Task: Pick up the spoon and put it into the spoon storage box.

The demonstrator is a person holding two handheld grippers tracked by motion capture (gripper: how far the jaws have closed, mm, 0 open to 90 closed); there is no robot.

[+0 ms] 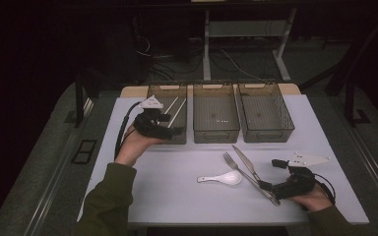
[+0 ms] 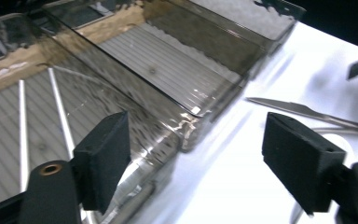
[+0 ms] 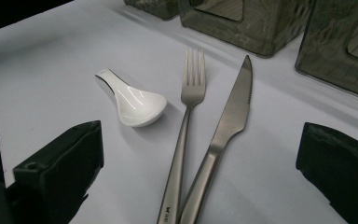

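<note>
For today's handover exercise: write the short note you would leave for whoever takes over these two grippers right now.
Left gripper: open, nothing between its jaws, at the front wall of the left bin.
Right gripper: open, empty, low over the table, by the fork and knife handles.
Things: two chopsticks lie in the left bin. Middle bin and right bin look empty. White spoon, fork and knife lie on the table.
Done: chopsticks binned.
Left: probably spoon, fork and knife into the bins; which bin is for which, I cannot tell.

Two chopsticks (image 1: 174,109) side by side in leftmost smoky bin (image 1: 168,91).
</note>
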